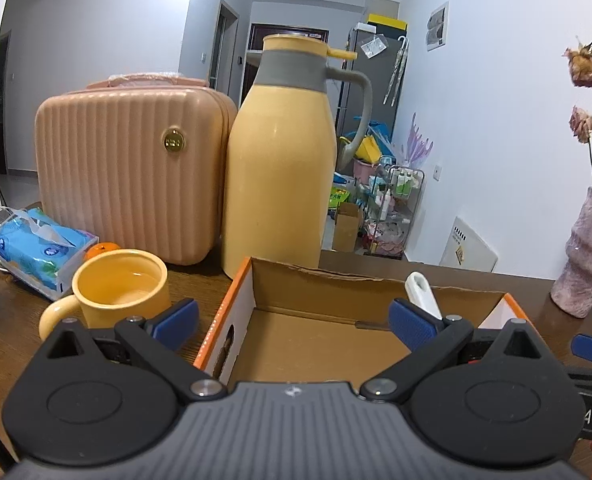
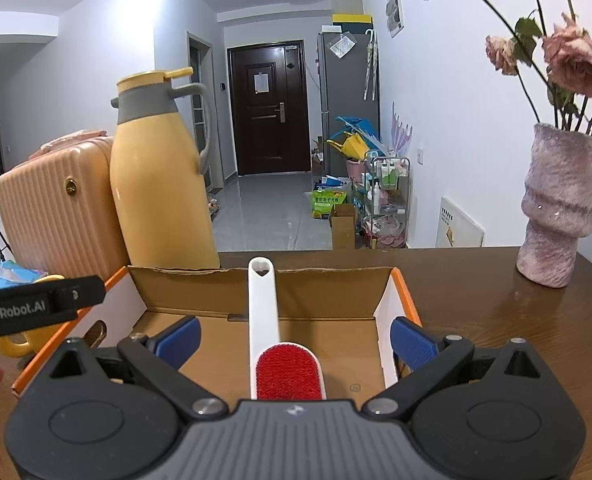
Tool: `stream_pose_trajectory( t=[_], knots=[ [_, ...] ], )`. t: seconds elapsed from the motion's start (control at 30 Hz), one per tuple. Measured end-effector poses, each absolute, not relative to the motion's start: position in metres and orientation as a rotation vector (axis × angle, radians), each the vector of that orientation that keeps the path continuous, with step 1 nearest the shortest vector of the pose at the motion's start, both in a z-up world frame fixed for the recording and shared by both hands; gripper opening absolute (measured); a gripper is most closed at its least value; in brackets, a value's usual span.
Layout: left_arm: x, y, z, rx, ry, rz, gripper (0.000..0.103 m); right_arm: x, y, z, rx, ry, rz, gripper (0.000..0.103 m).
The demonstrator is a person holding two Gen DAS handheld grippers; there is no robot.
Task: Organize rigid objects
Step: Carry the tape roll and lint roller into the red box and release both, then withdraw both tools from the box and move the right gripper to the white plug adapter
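An open cardboard box point(image 1: 327, 340) with orange edges sits on the brown table; it also shows in the right wrist view point(image 2: 399, 312). A white lint brush with a red pad point(image 2: 280, 360) lies inside it, its handle leaning on the far wall; its handle tip shows in the left wrist view point(image 1: 421, 292). My right gripper point(image 2: 294, 340) is open over the box, its jaws wide on either side of the brush, not touching it. My left gripper point(image 1: 294, 324) is open and empty at the box's left wall. A yellow mug point(image 1: 120, 292) stands left of the box.
A yellow thermos jug point(image 1: 280, 168) and a pink hard case point(image 1: 132, 172) stand behind the box. A blue tissue pack point(image 1: 40, 248) lies at left. A purple vase with dried roses point(image 2: 555, 208) stands at right.
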State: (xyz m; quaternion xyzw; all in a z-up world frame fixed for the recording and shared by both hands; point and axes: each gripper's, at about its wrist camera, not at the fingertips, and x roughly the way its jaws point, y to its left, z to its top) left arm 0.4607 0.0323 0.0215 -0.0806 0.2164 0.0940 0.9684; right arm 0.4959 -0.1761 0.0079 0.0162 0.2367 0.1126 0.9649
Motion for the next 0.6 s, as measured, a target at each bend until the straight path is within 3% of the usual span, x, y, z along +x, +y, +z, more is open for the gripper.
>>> stream_pose_trajectory(
  t=[0.6],
  knots=[
    [0.395, 0.025, 0.035, -0.12, 0.389, 0.194, 0.103, 0.433, -0.189, 0.028, -0.003, 0.399, 0.231, 0.101]
  ],
)
